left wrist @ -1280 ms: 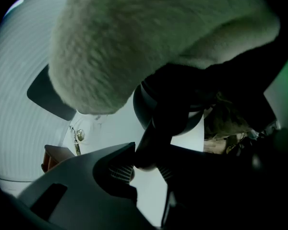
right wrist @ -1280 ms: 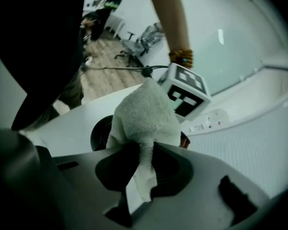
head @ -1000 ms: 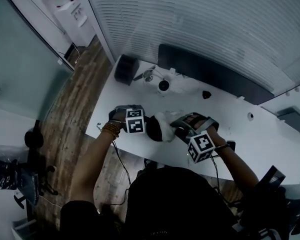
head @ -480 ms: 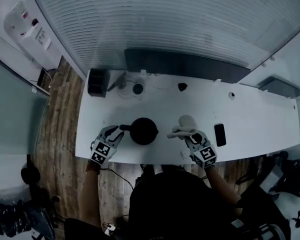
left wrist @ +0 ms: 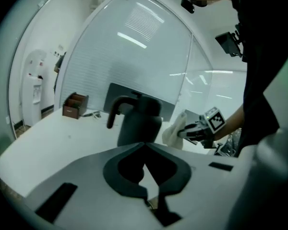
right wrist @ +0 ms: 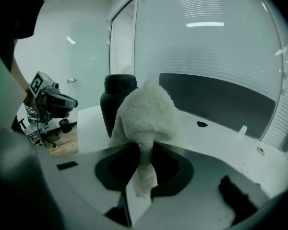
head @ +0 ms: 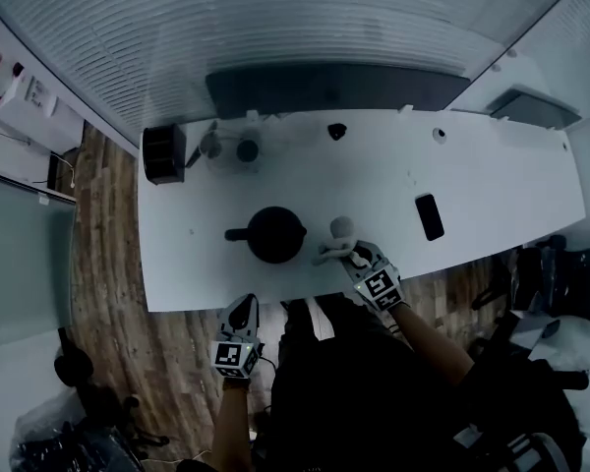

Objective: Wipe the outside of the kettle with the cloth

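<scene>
The black kettle [head: 275, 234] stands upright near the table's front edge, its handle pointing left. In the left gripper view the kettle [left wrist: 139, 123] is straight ahead and some way off. My left gripper [head: 243, 310] hangs off the table's front edge. Its jaws [left wrist: 145, 145] are shut tip to tip with nothing between them. My right gripper [head: 348, 255] is shut on the white fluffy cloth [head: 338, 236], just right of the kettle. In the right gripper view the cloth [right wrist: 146, 116] bulges over the jaws and hides part of the kettle [right wrist: 116, 102].
A black phone [head: 429, 216] lies on the white table [head: 492, 185] to the right. At the back left are a dark organiser box [head: 163, 152] and a round base [head: 247, 150]. A long dark panel [head: 334, 88] runs along the back edge. Wooden floor lies to the left.
My left gripper has left the kettle's handle, pulled back off the table's front edge and shut. My right gripper keeps the cloth, which has come off the kettle's side.
</scene>
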A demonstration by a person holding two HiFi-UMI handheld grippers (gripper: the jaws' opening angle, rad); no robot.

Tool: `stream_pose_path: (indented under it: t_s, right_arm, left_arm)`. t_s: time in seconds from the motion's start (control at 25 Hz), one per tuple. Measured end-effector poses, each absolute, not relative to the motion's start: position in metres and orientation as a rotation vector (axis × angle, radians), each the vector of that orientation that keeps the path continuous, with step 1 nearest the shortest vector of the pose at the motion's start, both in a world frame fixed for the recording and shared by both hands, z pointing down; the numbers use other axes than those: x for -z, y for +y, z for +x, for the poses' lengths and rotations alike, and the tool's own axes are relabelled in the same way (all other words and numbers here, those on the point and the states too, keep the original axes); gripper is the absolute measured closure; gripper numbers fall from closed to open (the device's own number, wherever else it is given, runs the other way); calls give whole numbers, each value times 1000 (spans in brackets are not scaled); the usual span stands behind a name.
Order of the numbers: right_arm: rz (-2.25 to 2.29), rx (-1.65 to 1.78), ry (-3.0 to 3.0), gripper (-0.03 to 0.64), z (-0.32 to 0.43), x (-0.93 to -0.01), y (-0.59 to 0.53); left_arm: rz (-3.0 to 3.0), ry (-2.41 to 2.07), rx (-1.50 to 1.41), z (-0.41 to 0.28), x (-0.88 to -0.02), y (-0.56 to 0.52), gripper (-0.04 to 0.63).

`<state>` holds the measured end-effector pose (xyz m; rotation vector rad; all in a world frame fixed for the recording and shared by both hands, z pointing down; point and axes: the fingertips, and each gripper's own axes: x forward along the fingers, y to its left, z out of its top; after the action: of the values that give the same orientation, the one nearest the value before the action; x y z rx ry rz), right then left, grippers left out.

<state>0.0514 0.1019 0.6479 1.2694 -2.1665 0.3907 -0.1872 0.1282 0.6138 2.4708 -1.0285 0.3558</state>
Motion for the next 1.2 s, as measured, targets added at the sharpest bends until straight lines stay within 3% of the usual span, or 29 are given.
stream_pose_path:
  t_s: [0.2, 0.64, 0.96, 1.2]
  right_arm:
    - [1299, -358, -2243, 546, 45, -617, 111]
    - [1178, -242, -2440, 546, 58, -572, 189]
    - [1051, -276, -2652, 546, 129, -561, 253]
    - [865, -326, -2742, 546, 130, -565, 294]
  left_arm:
    - [2558, -875, -359, -124, -613, 150, 591]
    - [2697, -941, -357, -62, -567, 164, 591]
    - [2513, -1181, -391, 25, -575, 254, 591]
    - [2485, -1293, -461, 48, -561, 330, 592]
